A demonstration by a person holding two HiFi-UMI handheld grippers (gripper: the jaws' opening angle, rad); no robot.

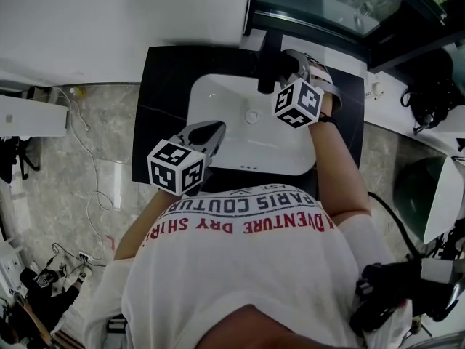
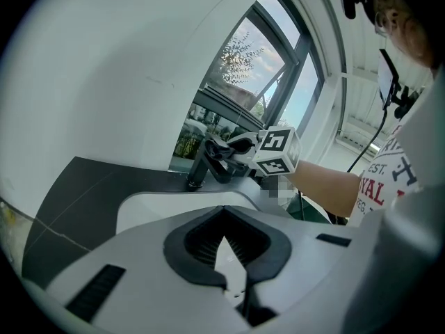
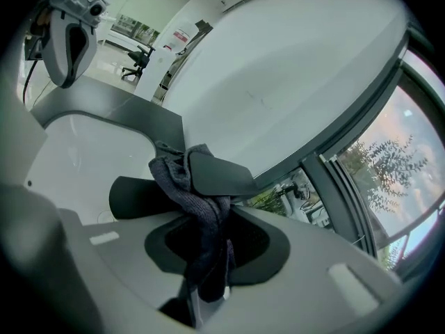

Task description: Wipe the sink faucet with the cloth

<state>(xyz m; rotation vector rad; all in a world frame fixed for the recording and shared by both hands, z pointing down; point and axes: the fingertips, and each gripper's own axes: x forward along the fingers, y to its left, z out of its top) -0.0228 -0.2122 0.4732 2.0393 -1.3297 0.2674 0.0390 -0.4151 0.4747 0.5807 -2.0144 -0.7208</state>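
A black faucet [image 1: 267,70] stands at the back rim of the white sink [image 1: 218,100]. My right gripper [image 1: 294,62] is at the faucet, shut on a dark grey cloth [image 3: 198,207]. The cloth is bunched over the spout [image 3: 132,199] and under the flat lever handle [image 3: 219,174]. My left gripper [image 1: 218,127] hovers over the sink's front left rim, shut with nothing in it. The left gripper view shows the faucet [image 2: 198,165], the cloth [image 2: 220,152] and the right gripper [image 2: 240,145] ahead, across the basin.
The sink sits in a black counter [image 1: 163,86] against a white wall [image 1: 123,13], with a window [image 1: 327,6] just behind the faucet. Cables [image 1: 91,195] lie on the tiled floor to the left. A white ledge [image 1: 407,133] runs along the right.
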